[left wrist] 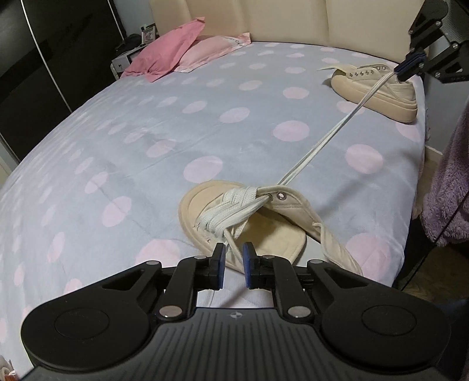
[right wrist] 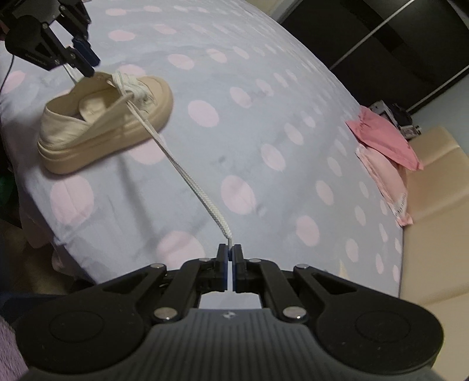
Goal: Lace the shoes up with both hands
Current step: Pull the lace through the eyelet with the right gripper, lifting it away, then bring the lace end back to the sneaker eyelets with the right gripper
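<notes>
A beige platform shoe (left wrist: 249, 222) lies on the spotted bed close in front of my left gripper (left wrist: 233, 258); it also shows in the right wrist view (right wrist: 96, 126). Its white lace (left wrist: 322, 132) runs taut from the top eyelet up to my right gripper (left wrist: 409, 69), which is shut on the lace end (right wrist: 229, 240) between its pads (right wrist: 230, 255). My left gripper is open, with the other lace strand (left wrist: 231, 243) passing loosely between its blue pads. In the right wrist view the left gripper (right wrist: 85, 63) hovers just above the shoe's collar.
A second beige shoe (left wrist: 375, 88) stands at the bed's far right edge. Pink pillows (left wrist: 181, 49) lie by the cream headboard (left wrist: 263, 20). A purple fleece (left wrist: 448, 190) hangs beside the bed. A dark wardrobe (left wrist: 35, 73) stands to the left.
</notes>
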